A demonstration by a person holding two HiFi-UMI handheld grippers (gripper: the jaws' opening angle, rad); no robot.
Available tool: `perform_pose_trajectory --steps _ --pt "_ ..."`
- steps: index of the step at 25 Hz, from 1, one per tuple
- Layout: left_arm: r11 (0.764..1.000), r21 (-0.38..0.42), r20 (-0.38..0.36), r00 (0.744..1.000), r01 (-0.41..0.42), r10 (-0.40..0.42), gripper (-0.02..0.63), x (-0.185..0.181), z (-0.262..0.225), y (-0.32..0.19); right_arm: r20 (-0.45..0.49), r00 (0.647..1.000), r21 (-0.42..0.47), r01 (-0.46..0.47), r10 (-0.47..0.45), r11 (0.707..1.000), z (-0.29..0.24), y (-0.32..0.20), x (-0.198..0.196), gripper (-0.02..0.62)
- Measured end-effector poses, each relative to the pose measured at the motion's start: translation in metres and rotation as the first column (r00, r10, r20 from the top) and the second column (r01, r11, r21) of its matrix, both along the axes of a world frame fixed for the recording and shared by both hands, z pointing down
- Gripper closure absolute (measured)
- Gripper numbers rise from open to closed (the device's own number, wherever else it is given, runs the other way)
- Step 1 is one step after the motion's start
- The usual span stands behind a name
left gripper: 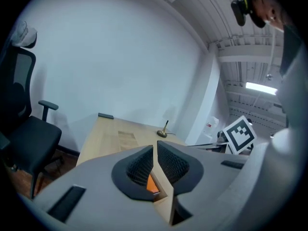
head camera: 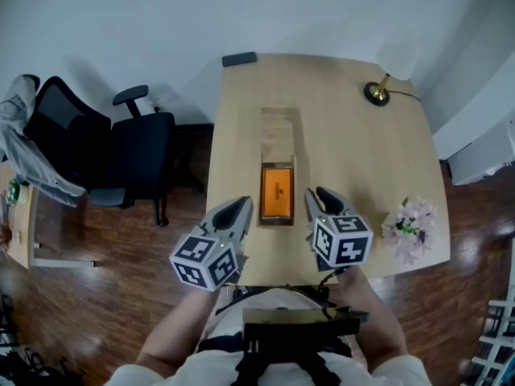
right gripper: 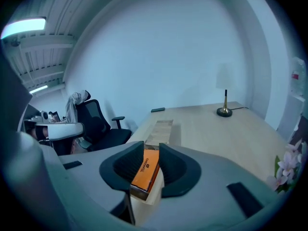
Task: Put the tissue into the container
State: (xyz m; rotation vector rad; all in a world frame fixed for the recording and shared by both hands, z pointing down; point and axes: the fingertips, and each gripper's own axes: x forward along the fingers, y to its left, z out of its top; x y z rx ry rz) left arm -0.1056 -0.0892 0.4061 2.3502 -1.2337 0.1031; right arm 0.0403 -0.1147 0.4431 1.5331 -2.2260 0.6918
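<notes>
Tissue pack (head camera: pixel 277 191) beside right claw (head camera: pixel 317 197)

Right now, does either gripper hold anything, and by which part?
Nothing is held. The left gripper and right gripper hover empty on either side of the box.

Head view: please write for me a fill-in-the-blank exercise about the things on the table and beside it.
1. The pack in the wooden box is ____ in colour.
2. The lamp stands near the far ____ corner of the table.
3. On the floor to the left of the table stands a black office ____.
Missing words: orange; right; chair.
</notes>
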Motion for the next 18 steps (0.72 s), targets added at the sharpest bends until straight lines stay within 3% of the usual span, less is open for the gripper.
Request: perform_pose_trajectory --steps 6,18 --pt "0.999 0.027 -0.002 0.999 0.037 -0.037 0.606 -0.002 -0.017 0.024 -0.003 1.000 0.056 -0.017 0.017 0.998 -0.035 0.027 0.035 0.594" --pt "0.997 -0.008 0.077 0.994 0.076 -0.076 0.606 -0.016 -0.019 0.063 0.015 1.000 0.048 -0.012 0.011 0.999 -0.056 0.076 0.071 0.594"
